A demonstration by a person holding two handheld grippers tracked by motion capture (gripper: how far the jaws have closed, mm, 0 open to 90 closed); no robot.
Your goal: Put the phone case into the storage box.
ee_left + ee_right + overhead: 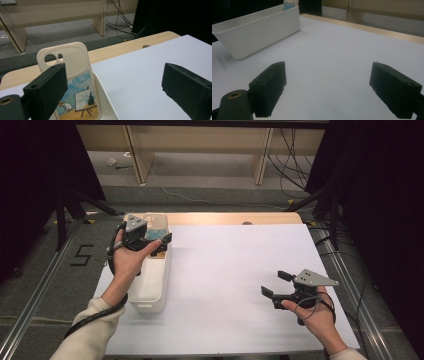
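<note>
A cream phone case (75,62) printed with a painter's easel stands upright at the far end of a long white bin (150,292). In the high view its teal print (156,233) peeks out beside my left gripper (163,245), which hovers over that end of the bin. The left gripper (113,75) is open: its jaws stand wide apart, the case lies just behind the left jaw, and nothing sits between them. My right gripper (276,283) hangs over the white sheet at the right, open and empty (328,72). From there the bin (257,32) and the case's top (290,4) show far off.
A white sheet (230,270) covers most of the wooden table (225,218). A small hole (146,46) marks the wood near the far edge. Beyond the table are floor, loose cables (290,165) and wooden bench legs (262,155). Dark curtains flank both sides.
</note>
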